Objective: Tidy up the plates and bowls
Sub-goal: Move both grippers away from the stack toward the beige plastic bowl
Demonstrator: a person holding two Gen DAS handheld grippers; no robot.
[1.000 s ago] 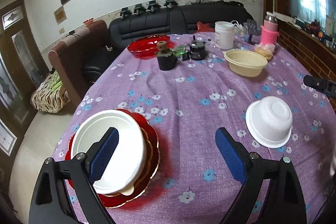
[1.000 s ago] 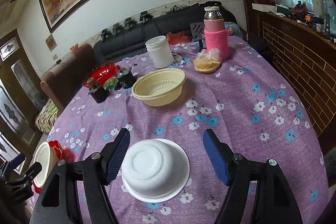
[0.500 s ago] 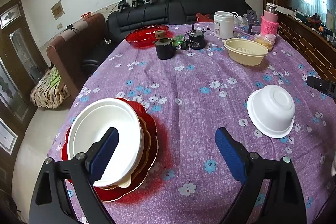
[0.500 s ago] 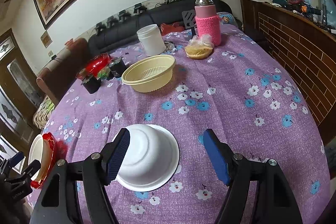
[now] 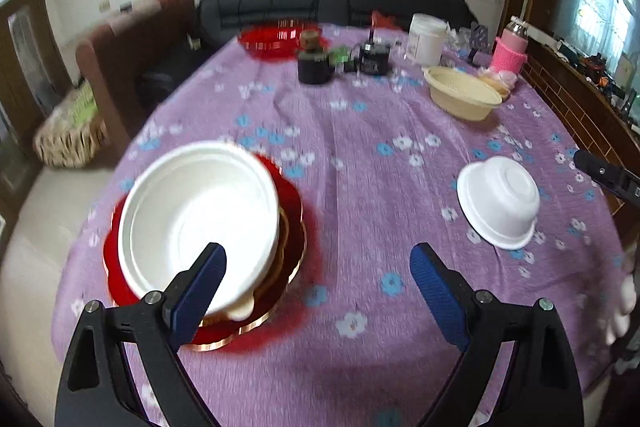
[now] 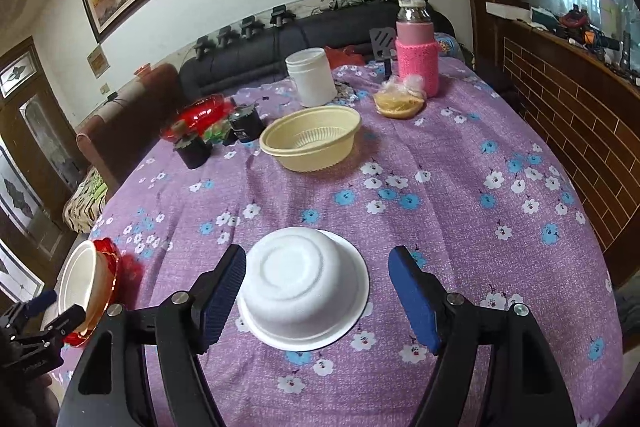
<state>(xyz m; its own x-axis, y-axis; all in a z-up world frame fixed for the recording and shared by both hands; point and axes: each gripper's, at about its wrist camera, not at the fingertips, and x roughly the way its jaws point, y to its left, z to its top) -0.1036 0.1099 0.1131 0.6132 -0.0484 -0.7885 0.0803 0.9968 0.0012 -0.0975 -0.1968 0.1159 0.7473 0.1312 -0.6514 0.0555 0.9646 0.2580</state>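
Left gripper (image 5: pixel 318 291): blue-padded jaws spread wide, grasping nothing. One pad overlaps the near rim of the large white foam plate (image 5: pixel 196 219) in the left wrist view; contact cannot be confirmed. The other pad sits over bare cloth.

Right gripper (image 6: pixel 316 291): jaws released, nothing clamped. The small white foam bowl (image 6: pixel 304 285), upside down with its base up, lies between the pads. The pad on the picture's left is just beside the bowl wall; whether it touches cannot be told. The other pad stands clear of the rim.

Task items: the white foam plate tops a stack, resting on a cream dish with a scalloped edge (image 5: pixel 240 311), which rests on a red plate with a gold rim (image 5: pixel 292 223). The stack is at the table's near left edge. The inverted bowl is well apart from it, toward the near right.

Surface: round table under a purple cloth with blue and white flowers (image 6: pixel 460 227).

Far side of table: pale yellow plastic colander bowl (image 6: pixel 310 139), white lidded plastic jar (image 6: pixel 312 77), bottle in a pink knitted sleeve (image 6: pixel 416 55), clear bag of food (image 6: pixel 400 99), red glass dish (image 6: pixel 196 117), two small black containers (image 6: pixel 194 151).

Left wrist view is motion-blurred.
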